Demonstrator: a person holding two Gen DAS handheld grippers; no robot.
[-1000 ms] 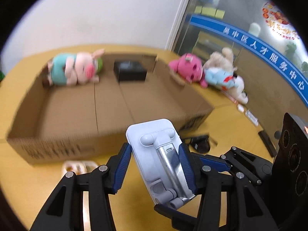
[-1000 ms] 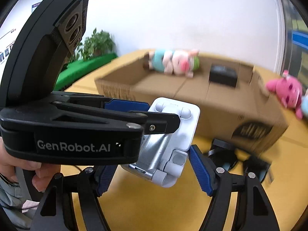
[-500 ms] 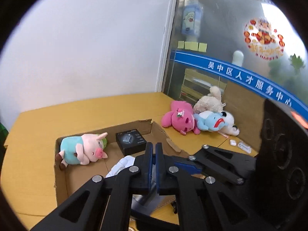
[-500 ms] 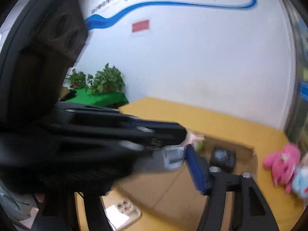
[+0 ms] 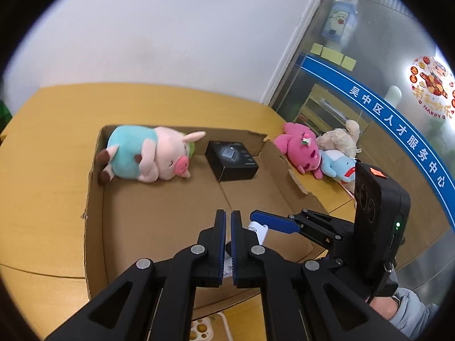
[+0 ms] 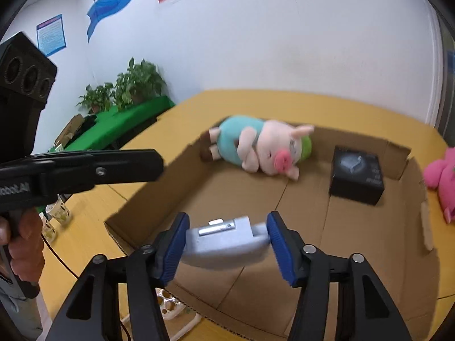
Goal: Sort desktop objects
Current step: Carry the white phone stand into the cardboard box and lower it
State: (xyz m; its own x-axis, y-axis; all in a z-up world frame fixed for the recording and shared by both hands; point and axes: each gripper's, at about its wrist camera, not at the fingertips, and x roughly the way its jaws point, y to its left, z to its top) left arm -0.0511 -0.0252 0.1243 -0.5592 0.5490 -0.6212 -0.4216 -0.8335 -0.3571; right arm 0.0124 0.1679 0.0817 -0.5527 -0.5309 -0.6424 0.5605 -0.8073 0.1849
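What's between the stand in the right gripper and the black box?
Only bare cardboard floor separates the stand from the black box, seen in the right wrist view.

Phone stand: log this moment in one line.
right gripper: shut on phone stand | over cardboard box | left gripper: shut, empty
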